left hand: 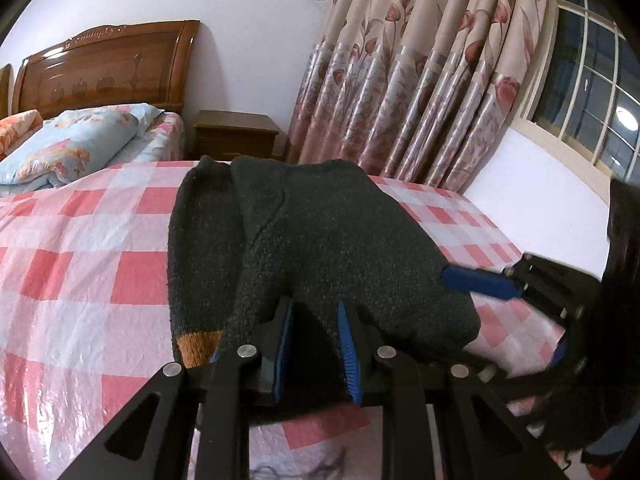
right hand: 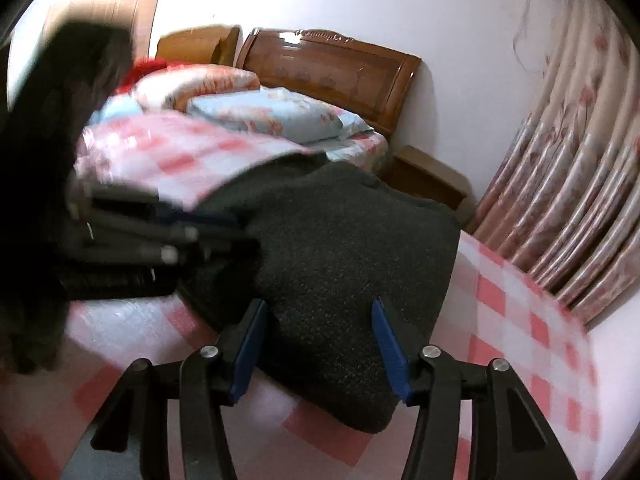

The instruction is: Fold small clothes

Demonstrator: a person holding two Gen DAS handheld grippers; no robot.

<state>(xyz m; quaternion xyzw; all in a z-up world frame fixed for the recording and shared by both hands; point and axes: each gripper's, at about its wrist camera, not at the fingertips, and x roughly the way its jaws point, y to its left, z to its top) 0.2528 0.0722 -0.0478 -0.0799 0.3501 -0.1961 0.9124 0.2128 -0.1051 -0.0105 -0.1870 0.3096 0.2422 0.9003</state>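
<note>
A dark grey knitted garment [left hand: 320, 224] with an orange patch [left hand: 198, 346] lies bunched on the pink-and-white checked cover [left hand: 80, 280]. In the left wrist view my left gripper [left hand: 314, 304] is shut on a raised fold at its near edge, which fills the narrow gap between the blue pads [left hand: 347, 350]. My right gripper [left hand: 480, 284] reaches in from the right, one blue finger on the cloth's right end. In the right wrist view the right gripper [right hand: 319, 304] holds a thick corner of the garment [right hand: 340, 240] between wide-set pads [right hand: 390, 354]. The left gripper [right hand: 160, 240] is blurred at the left.
Beyond the checked surface stands a bed with a wooden headboard [left hand: 104, 68] and a blue floral pillow [left hand: 76, 136]. A small nightstand [left hand: 236, 134] sits beside flowered curtains [left hand: 420, 80] and a barred window [left hand: 592, 80]. A person's dark sleeve [left hand: 624, 240] fills the right edge.
</note>
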